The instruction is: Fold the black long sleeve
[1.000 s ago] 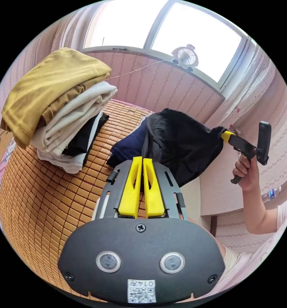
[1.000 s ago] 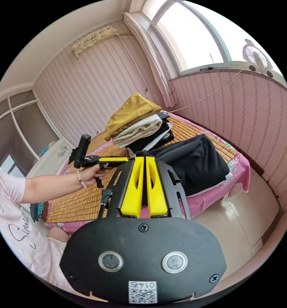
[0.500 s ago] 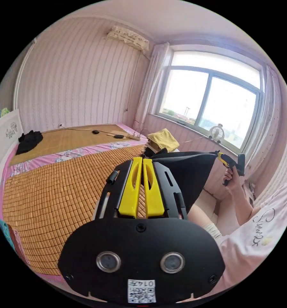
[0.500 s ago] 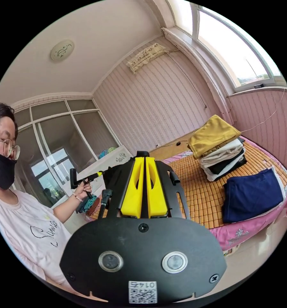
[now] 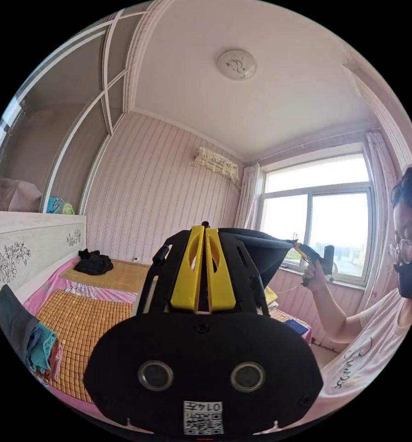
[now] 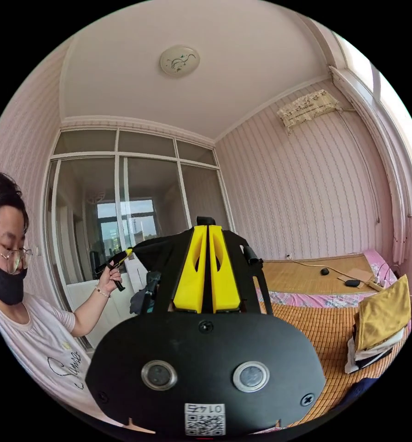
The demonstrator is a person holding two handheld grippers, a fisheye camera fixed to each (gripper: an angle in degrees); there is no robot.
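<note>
In the left gripper view the left tongs (image 5: 202, 230) stand at the centre of the frame, their yellow jaws pressed together with a dark fold of the black long sleeve (image 5: 256, 251) caught at the tips. The cloth stretches from there toward the right of the frame, hanging as a taut, downward-pointing sheet, to the right tongs (image 5: 299, 247), which pinch its far corner (their jaws look closed on the fabric). A hand (image 5: 312, 276) grips that tool's handle in front of the window (image 5: 318, 225), and the person's sleeve and shirt fill the lower right edge.

In the right gripper view the right tongs (image 6: 207, 230) sit mid-frame, jaws narrow and touching, with the black garment (image 6: 155, 251) spreading to the left of them toward the left tongs (image 6: 128, 251), held by a hand (image 6: 110, 276) before the glass partition (image 6: 118, 207). The garment is raised in the air, well apart from the bed.

Lower left in the left gripper view lies the bed with its bamboo mat (image 5: 79, 322), a small black heap (image 5: 94, 263) on the far part near the white headboard (image 5: 31, 248). At the right edge of the right gripper view a stack of folded clothes (image 6: 378, 322), topped by a mustard-yellow piece, rests on the mat. A round ceiling lamp (image 6: 179, 60) sits at the top of the frame.
</note>
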